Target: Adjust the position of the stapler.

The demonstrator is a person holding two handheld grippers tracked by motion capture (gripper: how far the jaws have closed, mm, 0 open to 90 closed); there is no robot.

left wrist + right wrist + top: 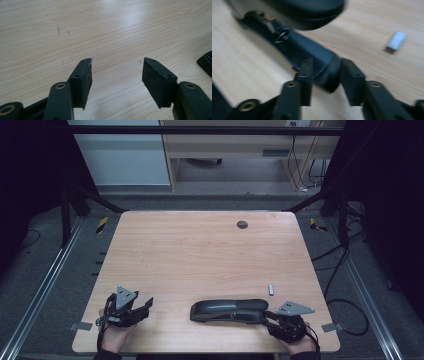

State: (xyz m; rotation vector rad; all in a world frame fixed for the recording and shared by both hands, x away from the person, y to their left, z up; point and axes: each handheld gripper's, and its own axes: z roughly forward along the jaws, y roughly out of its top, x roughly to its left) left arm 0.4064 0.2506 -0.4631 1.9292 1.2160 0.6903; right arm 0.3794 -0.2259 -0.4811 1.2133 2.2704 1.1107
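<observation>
High view: a black stapler (pixel 229 310) lies lengthwise near the front edge of the wooden surface (pixel 200 255), its rear end meeting the right gripper (pixel 270 316), while the left gripper (pixel 146 306) rests well to the left of the stapler with nothing in it. A small silver block of staples (pixel 271 289) lies apart from the stapler, just behind its right end.

Left gripper view: the left gripper (pixel 116 72) stands about half open over bare wood, its pads (pixel 156 78) holding nothing; a dark corner of the stapler (pixel 206 62) shows at the right edge.

Right gripper view: the right gripper (pixel 325 71) straddles the rear end of the stapler's base (pixel 322 65), jaws partly open and close around it; blur hides whether the pads press on it. The staples (pixel 396 41) lie to the right of the stapler.

The stapler looks rigid and fairly heavy for its size, with smooth plastic that could slip. Its sprung top arm may swing open, so the surest hold is likely across the narrow sides of the base, near the hinge.
</observation>
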